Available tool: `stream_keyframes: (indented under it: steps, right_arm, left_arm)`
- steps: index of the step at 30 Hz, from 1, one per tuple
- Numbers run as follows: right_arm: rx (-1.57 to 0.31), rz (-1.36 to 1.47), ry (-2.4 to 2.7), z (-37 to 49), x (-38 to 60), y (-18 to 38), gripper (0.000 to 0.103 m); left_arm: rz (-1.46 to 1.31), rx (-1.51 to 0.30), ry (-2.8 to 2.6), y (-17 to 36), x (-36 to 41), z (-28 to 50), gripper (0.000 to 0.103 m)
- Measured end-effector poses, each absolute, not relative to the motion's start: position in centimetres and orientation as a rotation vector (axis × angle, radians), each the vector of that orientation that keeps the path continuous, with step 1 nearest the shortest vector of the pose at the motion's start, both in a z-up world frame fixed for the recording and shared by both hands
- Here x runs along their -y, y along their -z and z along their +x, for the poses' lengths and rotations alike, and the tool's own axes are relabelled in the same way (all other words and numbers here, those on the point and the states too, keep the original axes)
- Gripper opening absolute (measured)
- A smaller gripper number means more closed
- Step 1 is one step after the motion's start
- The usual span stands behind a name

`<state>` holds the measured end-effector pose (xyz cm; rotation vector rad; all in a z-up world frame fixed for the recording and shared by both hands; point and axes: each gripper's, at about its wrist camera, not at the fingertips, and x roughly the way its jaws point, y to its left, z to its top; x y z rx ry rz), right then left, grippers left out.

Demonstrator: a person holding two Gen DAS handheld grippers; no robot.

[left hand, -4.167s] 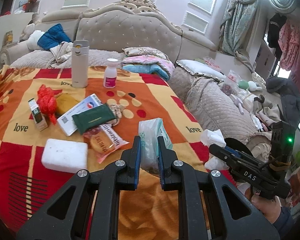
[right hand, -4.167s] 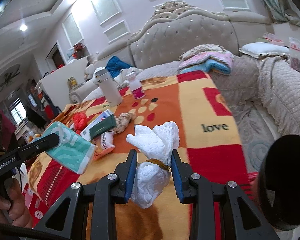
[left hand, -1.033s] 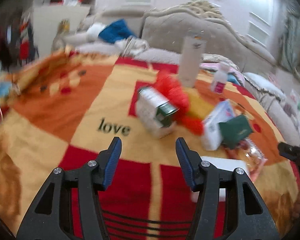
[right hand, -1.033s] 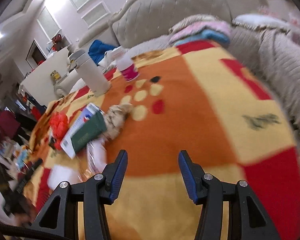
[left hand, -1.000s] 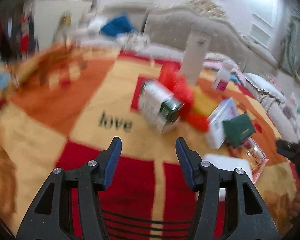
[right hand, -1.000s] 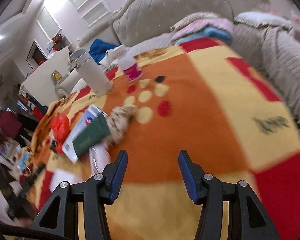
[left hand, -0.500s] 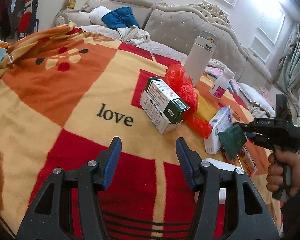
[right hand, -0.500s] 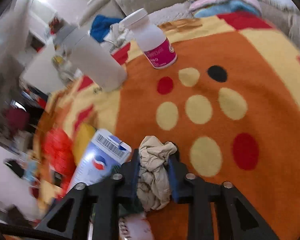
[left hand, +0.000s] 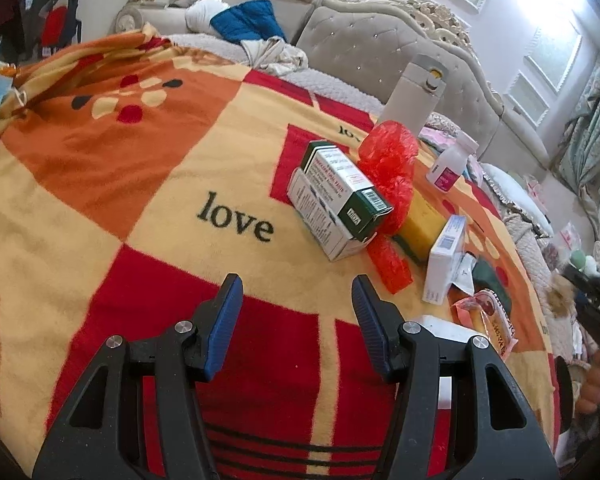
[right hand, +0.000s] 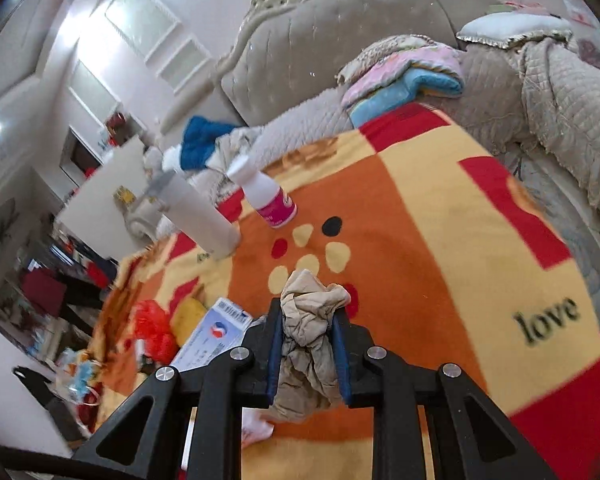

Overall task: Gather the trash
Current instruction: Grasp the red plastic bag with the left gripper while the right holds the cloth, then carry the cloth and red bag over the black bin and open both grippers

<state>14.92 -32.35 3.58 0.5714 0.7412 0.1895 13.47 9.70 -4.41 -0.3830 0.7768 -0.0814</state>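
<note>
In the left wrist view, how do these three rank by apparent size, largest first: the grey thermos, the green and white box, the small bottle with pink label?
1. Green and white box, though it lies nearest the camera, so this is unsure.
2. Grey thermos.
3. Small bottle with pink label, clearly smallest.

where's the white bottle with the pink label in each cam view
Left wrist view: the white bottle with the pink label stands at upper right, right of the red plastic bag.
Right wrist view: the same bottle sits upper left of centre, tilted by the lens.
Shared landmark: the tall grey flask beside it.
</note>
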Motion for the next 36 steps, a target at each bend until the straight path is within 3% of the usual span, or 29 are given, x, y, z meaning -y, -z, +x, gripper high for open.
stream_keyframes:
  steps: [5,8,11,16,26,28,31,33,36]
  right_arm:
    - [-0.718,0.63,-0.254,10.7,33.7,-3.3,0.021]
    - [-0.753,0.523,-0.311,8.3,32.6,-1.6,0.021]
    - [-0.809,0.444,-0.313,6.8,31.5,1.3,0.021]
    - [-0.818,0.337,-0.338,7.2,30.0,1.4,0.021]
    - [-0.838,0.333,-0.334,7.4,29.9,2.5,0.021]
    - [-0.839,0.339,-0.335,7.4,30.0,2.5,0.021]
    - [-0.839,0.342,-0.332,7.5,30.0,2.5,0.021]
    - [-0.837,0.34,-0.33,7.4,30.0,2.5,0.021]
    - [-0.815,0.34,-0.326,7.1,30.2,2.1,0.021]
  left_arm:
    - [-0.365,-0.785,0.068,4.3,-9.7,13.3,0.055]
    - [-0.294,-0.767,0.098,2.2,-8.9,13.2,0.056]
    - [-0.205,-0.722,0.136,-0.8,-7.5,14.5,0.067]
    - [-0.118,-0.741,0.265,-5.0,-4.1,20.4,0.073]
    - [0.032,-0.94,0.195,0.1,-2.1,27.5,0.073]
    - [0.029,-0.945,0.213,0.6,-2.1,27.3,0.066]
    - [0.074,-0.956,0.215,1.1,-1.6,27.2,0.021]
    - [0.072,-0.954,0.243,1.0,-1.5,26.9,0.013]
    - [0.067,-0.928,0.281,-0.4,-1.4,26.0,0.012]
